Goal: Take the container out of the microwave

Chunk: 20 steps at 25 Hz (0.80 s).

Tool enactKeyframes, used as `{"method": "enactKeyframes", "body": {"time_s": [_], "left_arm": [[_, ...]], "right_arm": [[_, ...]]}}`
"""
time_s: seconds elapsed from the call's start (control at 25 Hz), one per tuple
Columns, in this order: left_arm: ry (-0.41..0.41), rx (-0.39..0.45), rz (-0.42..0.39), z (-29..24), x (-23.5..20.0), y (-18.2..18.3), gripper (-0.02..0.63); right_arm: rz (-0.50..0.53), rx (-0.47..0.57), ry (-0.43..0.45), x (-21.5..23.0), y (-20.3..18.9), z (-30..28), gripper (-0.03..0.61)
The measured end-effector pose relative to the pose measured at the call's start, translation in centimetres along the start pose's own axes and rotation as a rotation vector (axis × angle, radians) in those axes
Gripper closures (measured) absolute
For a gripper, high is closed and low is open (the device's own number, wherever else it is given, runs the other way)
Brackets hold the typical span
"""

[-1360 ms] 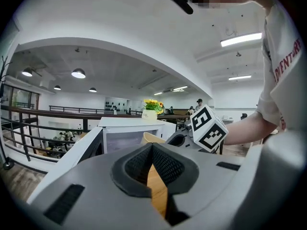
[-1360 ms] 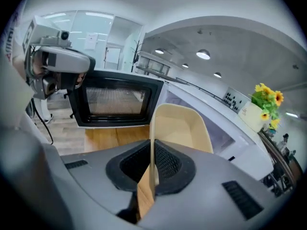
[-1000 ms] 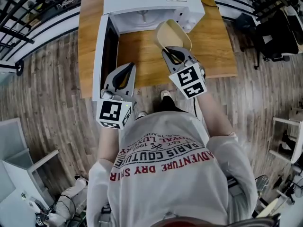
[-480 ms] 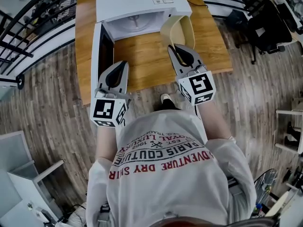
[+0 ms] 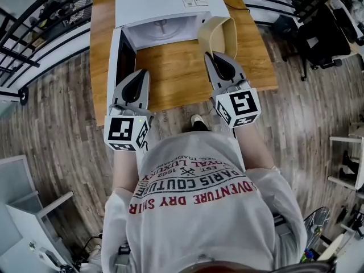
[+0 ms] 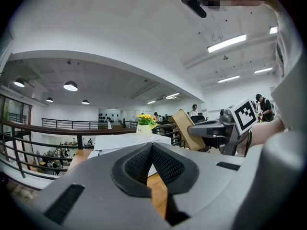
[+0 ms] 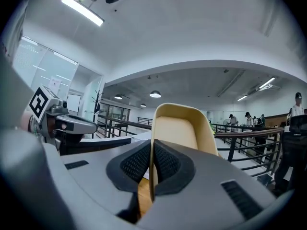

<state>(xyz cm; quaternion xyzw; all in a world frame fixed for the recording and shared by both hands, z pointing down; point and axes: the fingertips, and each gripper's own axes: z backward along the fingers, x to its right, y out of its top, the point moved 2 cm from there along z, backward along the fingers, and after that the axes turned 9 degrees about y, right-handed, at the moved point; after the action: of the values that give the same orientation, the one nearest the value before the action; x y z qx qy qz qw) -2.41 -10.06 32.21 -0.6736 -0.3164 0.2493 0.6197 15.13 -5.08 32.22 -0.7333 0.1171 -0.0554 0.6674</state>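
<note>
Right gripper (image 7: 151,163): closed narrow on one thin wall of the container (image 7: 178,128), pads pressing that wall from both sides. Pointing about level. Container straight ahead of the jaws, tipped on its side, open mouth turned back toward the gripper. Longer side seemingly standing upward, though hard to be sure. Already outside the cavity, carried in the air clear of the table (image 5: 170,67), just before the right front corner of the microwave (image 5: 162,1).

Left gripper (image 6: 151,163): jaws together, nothing between them. Held over the table's near edge, just beside the open door (image 5: 118,58) and well apart from the container. Clearly the right hand as the nearer one, and the only one with a grip.

Judged as near the end: taken out, not yet put down. For the coming move, probably a turn back to upright and then a lowering onto the wood. Free wood between the door and the right gripper, in front of the cavity, and a little more toward the table's right edge. To be watched: the door standing out on the left side, the near edge close under both grippers, and a grip on one wall only, so possible swinging or slipping during the turn.
</note>
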Motion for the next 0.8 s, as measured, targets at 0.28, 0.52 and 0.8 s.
{"method": "enactKeyframes", "body": {"time_s": [0.28, 0.52, 0.8], "left_arm": [[0.016, 0.003, -0.001, -0.3, -0.1, 0.4, 0.6], [0.019, 0.001, -0.001, -0.5, -0.1, 0.3, 0.6], [0.029, -0.005, -0.01, -0.7, -0.4, 0.1, 0.6]], "right_arm": [[0.001, -0.001, 0.007, 0.3, 0.1, -0.4, 0.546], [0.003, -0.019, 0.006, 0.5, -0.5, -0.8, 0.546], [0.011, -0.053, -0.022, 1.1, -1.4, -1.3, 0.546]]}}
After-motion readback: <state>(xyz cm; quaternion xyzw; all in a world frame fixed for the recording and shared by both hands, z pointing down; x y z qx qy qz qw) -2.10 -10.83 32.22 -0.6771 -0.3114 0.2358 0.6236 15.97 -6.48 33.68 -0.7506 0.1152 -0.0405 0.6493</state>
